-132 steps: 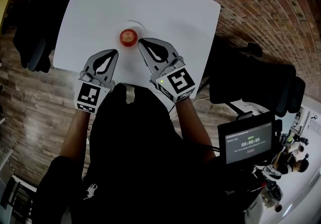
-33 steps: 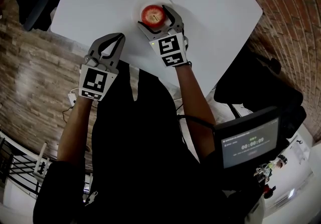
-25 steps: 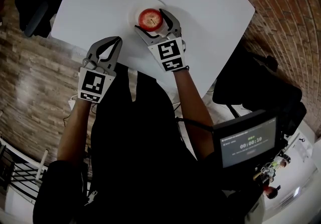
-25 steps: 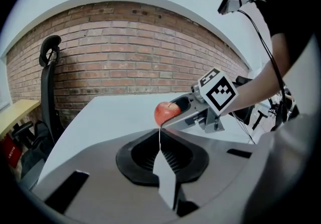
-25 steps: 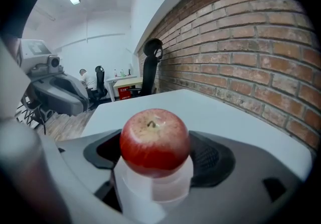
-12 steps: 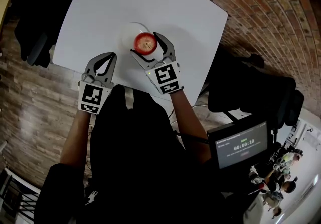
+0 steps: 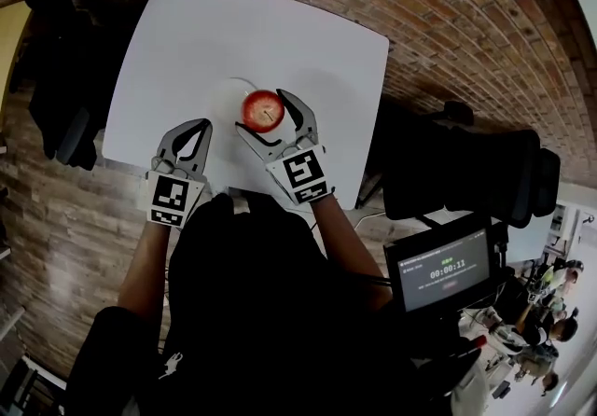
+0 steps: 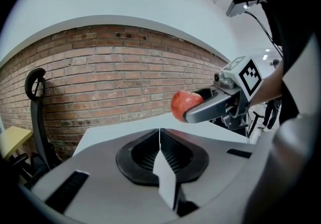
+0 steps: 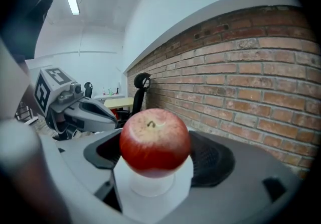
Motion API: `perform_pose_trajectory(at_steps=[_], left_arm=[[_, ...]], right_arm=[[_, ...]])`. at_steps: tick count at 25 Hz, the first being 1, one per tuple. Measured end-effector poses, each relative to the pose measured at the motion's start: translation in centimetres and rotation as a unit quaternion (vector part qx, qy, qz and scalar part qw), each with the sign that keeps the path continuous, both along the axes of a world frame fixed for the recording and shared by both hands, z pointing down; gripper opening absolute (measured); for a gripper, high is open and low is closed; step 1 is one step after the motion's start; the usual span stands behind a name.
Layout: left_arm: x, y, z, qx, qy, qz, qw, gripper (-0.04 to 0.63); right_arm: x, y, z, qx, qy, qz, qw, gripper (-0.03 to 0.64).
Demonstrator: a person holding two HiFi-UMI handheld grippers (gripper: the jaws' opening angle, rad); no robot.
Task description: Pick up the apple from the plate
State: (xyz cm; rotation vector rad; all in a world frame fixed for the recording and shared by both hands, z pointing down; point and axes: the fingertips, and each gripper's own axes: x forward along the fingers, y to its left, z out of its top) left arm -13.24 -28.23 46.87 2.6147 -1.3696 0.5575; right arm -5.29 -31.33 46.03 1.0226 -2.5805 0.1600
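Observation:
A red apple (image 7: 263,109) is clamped between the jaws of my right gripper (image 7: 264,117), one jaw on each side. It hangs a little above the white plate (image 7: 227,90) and toward that plate's right edge. In the right gripper view the apple (image 9: 155,139) fills the middle, stem up, with the plate (image 9: 150,188) below it. My left gripper (image 7: 194,126) rests near the table's front edge, left of the plate, shut and empty. In the left gripper view its jaws (image 8: 160,136) meet, and the apple (image 8: 184,104) shows raised at the right.
The white table (image 7: 308,41) stands on a brick floor. A black chair (image 7: 466,167) is to its right and a dark chair (image 7: 56,78) to its left. A monitor with a timer (image 7: 446,270) sits at lower right.
My right gripper came up to the plate, shut on the apple and has raised it off the plate's middle, toward me and to the right. The left gripper has stayed shut near the table edge.

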Motion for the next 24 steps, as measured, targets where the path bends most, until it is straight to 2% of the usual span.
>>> perform_pose_trajectory(at_steps=[8,17,24], left_arm=[[-0.5,0.2,-1.2,0.010,-0.003,0.009,0.9999,0.008],[1.6,0.4,-2.0,0.023,-0.005,0.026,0.9994,0.008],[1.3,1.2,-2.4,0.024,-0.004,0.026,0.9994,0.008]], right_arm=[[0.6,0.3,-2.2,0.020,-0.003,0.020,1.000,0.399],[2.3,0.7,-3.7,0.039,-0.013,0.037,0.998,0.399],[2.1,1.2,-4.2,0.045,-0.007,0.037,0.998,0.399]])
